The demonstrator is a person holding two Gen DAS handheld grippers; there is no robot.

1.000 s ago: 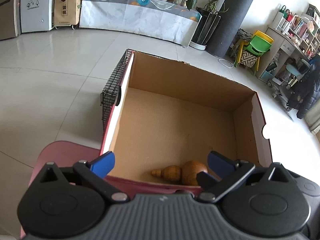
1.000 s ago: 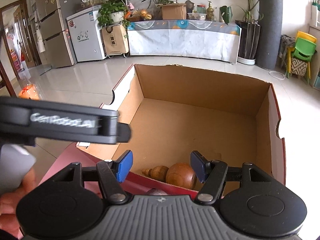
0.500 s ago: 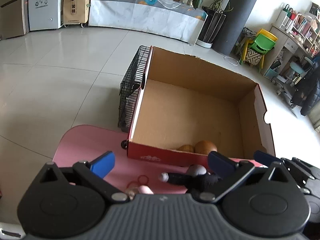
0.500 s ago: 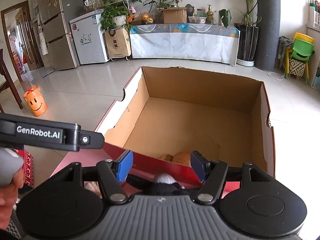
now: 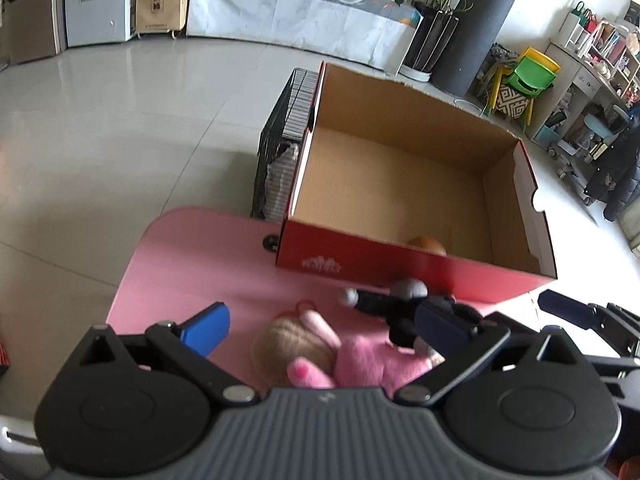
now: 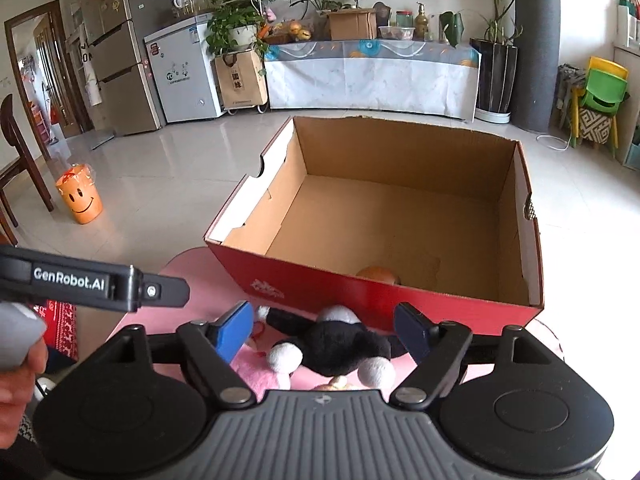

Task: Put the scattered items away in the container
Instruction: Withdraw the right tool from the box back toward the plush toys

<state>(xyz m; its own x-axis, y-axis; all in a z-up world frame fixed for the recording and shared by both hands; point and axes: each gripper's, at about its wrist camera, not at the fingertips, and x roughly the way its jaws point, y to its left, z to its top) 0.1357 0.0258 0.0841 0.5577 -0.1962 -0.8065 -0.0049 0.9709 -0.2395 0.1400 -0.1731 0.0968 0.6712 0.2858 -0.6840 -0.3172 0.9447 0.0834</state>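
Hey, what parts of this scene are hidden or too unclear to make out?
- Wooden gourd: both views, box's red front wall hides most.
- Pink doll: left view, cut off by gripper body; right view, black-and-white plush covers it.
- Wire cage contents: left view, blurred.

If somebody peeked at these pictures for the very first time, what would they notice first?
Probably the big cardboard box with its red front wall, sitting wide open in the middle with a brown wooden gourd peeking up inside. Right in front of it, on the pink mat, lie a black and white plush toy and a pink doll. The open right gripper hangs just over the plush toy.
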